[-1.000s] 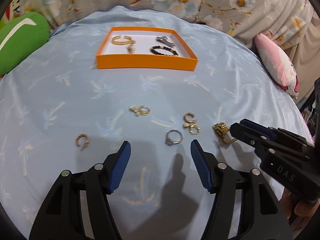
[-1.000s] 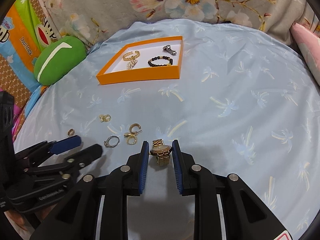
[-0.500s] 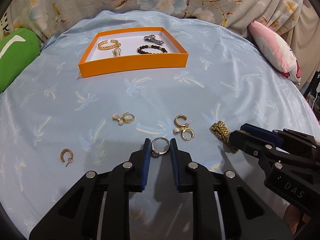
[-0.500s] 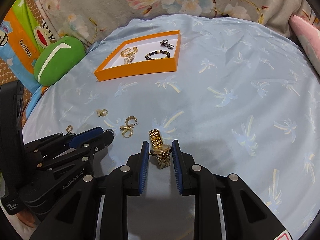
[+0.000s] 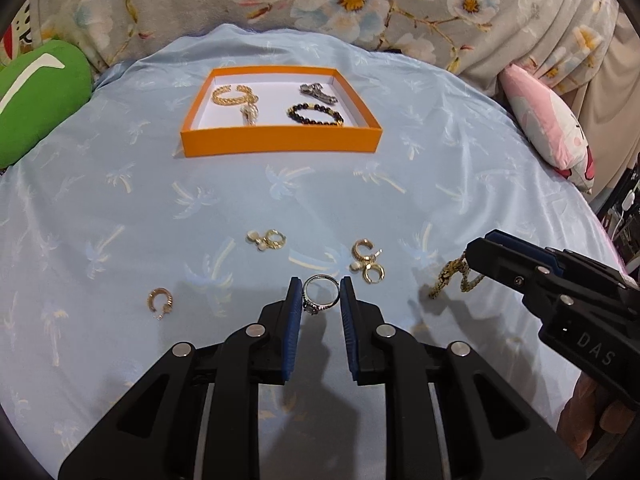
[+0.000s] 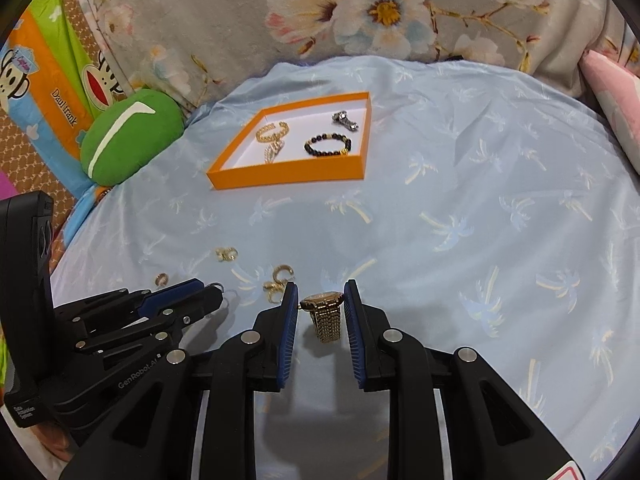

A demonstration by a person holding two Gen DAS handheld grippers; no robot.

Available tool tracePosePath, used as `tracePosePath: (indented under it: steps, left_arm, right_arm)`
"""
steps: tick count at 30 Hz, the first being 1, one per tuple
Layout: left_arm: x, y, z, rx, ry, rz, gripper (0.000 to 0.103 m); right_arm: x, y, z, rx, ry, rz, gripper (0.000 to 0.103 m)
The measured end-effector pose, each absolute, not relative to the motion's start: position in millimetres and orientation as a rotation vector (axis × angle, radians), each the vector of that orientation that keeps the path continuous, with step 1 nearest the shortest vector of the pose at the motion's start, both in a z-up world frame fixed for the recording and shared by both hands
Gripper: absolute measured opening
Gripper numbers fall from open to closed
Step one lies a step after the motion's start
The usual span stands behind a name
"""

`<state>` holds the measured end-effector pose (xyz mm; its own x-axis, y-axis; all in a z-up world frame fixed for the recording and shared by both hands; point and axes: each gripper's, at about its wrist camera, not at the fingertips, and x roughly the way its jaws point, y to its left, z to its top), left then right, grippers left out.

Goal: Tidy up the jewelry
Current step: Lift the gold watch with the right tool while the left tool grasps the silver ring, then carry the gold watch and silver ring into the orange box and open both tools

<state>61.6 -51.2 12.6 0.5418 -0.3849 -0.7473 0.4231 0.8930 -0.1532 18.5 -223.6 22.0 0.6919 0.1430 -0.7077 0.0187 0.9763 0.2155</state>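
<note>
My left gripper (image 5: 320,294) is shut on a silver ring (image 5: 320,296) and holds it just above the blue cloth. My right gripper (image 6: 321,300) is shut on a gold watch (image 6: 326,316), whose band hangs down; the watch also shows in the left wrist view (image 5: 452,276). An orange tray (image 5: 280,142) at the far side holds a gold bangle (image 5: 230,94), a black bead bracelet (image 5: 316,115), a silver piece (image 5: 318,92) and a small gold piece (image 5: 250,112). Gold earrings lie loose on the cloth (image 5: 368,260), (image 5: 268,239), (image 5: 160,302).
A light blue cloth with palm prints (image 5: 120,208) covers the round surface. A green cushion (image 5: 36,92) lies at the far left and a pink pillow (image 5: 548,120) at the right. Floral fabric (image 5: 360,0) rises behind the tray.
My left gripper closed on the silver ring and lifted it. My right gripper lifted the gold watch off the cloth, so its band now hangs.
</note>
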Motion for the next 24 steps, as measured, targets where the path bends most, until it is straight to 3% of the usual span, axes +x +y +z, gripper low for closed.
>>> tracePosePath:
  steps: [12, 24]
  left_arm:
    - [108, -44, 48, 0.034, 0.834, -0.460, 0.019]
    - [238, -53, 76, 0.024, 0.754, -0.393, 0.019]
  right_arm:
    - [84, -218, 58, 0.167, 0.737, 0.074, 0.022]
    - [231, -199, 80, 0.115, 0.682, 0.078, 0.022]
